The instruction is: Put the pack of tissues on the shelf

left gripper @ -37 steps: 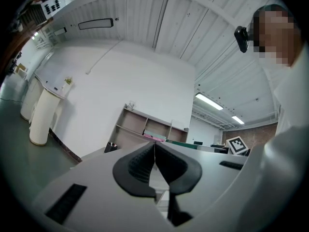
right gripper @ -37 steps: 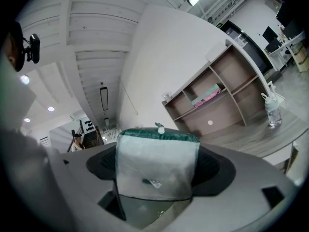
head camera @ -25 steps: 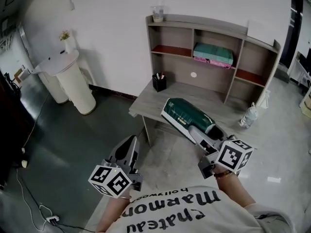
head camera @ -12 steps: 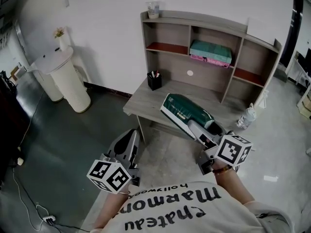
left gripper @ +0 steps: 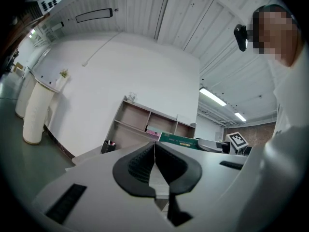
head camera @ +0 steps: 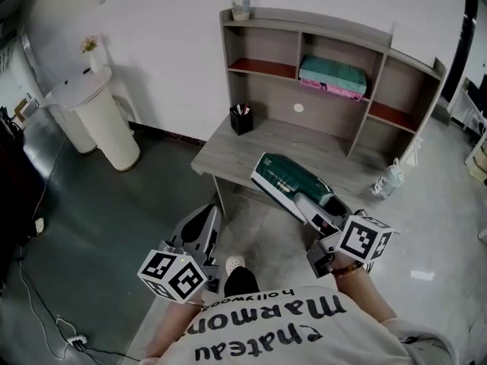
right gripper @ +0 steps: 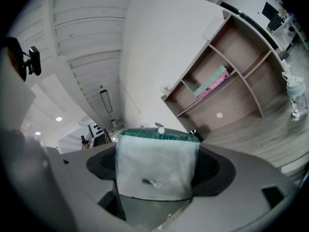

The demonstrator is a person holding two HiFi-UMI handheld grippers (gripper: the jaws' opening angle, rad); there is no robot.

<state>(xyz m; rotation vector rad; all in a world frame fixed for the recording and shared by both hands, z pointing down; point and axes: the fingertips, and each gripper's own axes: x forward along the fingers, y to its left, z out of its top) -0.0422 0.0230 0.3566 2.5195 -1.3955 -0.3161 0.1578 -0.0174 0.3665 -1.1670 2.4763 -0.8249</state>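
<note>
While the right claw (head camera: 310, 206) sits at the lower right of the head view, its jaws are pressed against the two sides of the pack of tissues (head camera: 289, 182), pinching it by its near end. In the right gripper view the pack of tissues (right gripper: 157, 166) fills the gap between the dark pads of the right claw (right gripper: 157, 151), its pale end face towards the camera and its green top edge above. From the claw the green pack stretches up and to the left, towards the middle of the head view, where it overlaps the front edge of the grey worktop (head camera: 228, 154); whether it touches the wood cannot be told. It is well apart from the shelf (head camera: 304, 116), which stands at the back of the worktop in the upper middle of the frame.

One green and pink pack (head camera: 331, 78) already lies in the shelf's upper middle compartment. A clear cup (head camera: 240, 6) stands on the shelf's top board at its left end, and a black pen holder (head camera: 241, 120) stands on the worktop at the left, just before the shelf. A water bottle (head camera: 386, 181) is at the worktop's right end.

The left claw (head camera: 204, 217) hangs at the lower left, off the worktop and over the floor. In the left gripper view the left claw (left gripper: 154, 161) has its pads pressed together with nothing between them.

A round white stand (head camera: 99, 120) stands at the upper left by the wall.
</note>
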